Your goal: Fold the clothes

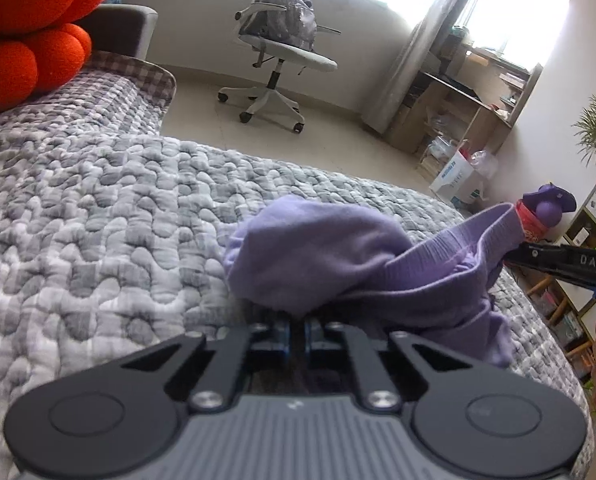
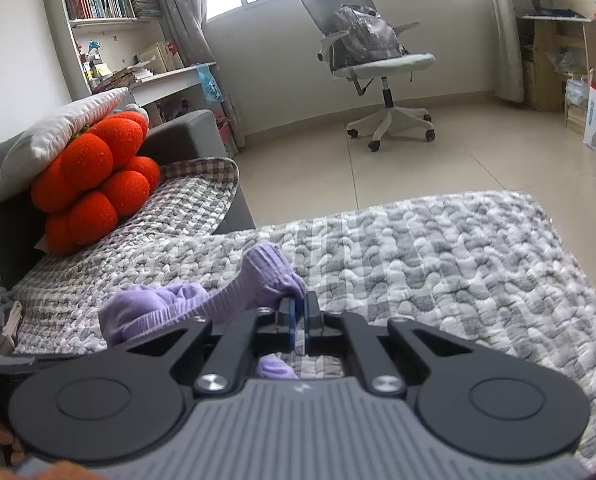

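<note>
Both tongs [image 1: 296, 322] [image 2: 299, 312] pinch soft ribbed lilac garment [image 1: 318, 256] over puckered quilt [image 1: 97, 220].

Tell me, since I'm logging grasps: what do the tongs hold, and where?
Both tongs are shut on the purple garment: the right on its ribbed hem, the left on a bunched edge.

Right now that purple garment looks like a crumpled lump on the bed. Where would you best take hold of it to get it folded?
By the ribbed band, at two points along it. The purple garment is bunched, and that band is its only clear straight edge. The right gripper pinches it from the right, the left gripper from the near side, so drawing them apart should spread the cloth over the quilt.
</note>
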The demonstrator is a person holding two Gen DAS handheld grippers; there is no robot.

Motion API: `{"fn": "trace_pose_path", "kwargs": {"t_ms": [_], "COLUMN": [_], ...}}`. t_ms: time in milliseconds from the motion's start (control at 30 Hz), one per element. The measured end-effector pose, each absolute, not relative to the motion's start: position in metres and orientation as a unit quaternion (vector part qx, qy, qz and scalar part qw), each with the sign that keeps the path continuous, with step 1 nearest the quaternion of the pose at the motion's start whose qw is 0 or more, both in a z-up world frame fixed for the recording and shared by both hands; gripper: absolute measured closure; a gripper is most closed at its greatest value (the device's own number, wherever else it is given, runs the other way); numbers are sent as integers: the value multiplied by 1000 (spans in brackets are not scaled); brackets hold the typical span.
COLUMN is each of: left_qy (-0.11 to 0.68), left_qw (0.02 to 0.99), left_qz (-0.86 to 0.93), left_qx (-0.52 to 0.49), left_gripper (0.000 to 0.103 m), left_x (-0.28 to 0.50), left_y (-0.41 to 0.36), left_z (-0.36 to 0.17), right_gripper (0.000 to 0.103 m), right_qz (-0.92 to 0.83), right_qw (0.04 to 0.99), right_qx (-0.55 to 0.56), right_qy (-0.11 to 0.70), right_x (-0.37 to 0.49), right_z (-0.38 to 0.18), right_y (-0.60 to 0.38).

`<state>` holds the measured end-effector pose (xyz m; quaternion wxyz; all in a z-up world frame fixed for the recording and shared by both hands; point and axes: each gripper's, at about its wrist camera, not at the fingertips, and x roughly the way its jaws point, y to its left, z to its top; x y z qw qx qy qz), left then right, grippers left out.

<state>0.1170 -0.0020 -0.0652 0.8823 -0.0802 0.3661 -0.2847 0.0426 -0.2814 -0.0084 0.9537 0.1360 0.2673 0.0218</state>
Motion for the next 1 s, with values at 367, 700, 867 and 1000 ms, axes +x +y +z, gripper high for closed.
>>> {"fn": "trace_pose_path", "kwargs": {"t_ms": [367, 700, 867, 1000], "left_qy": [325, 312, 330, 347], "left_qw": [897, 894, 883, 877], "left_qz": [-273, -273, -256, -235], "left_qx": [-123, -169, -214, -235], "left_gripper": [98, 98, 98, 98], "left_x": [56, -10, -30, -37], "left_y": [28, 55, 78, 94], "left_z": [-12, 20, 13, -1], "right_gripper": [100, 100, 100, 100], "right_qz": [35, 76, 100, 120], "right_qw": [966, 975, 976, 977], "right_qx": [120, 78, 52, 31], "right_qy": [227, 194, 184, 176], "right_x": [35, 36, 40, 44], "right_z": [34, 70, 82, 91], "right_y": [-264, -222, -197, -177]}}
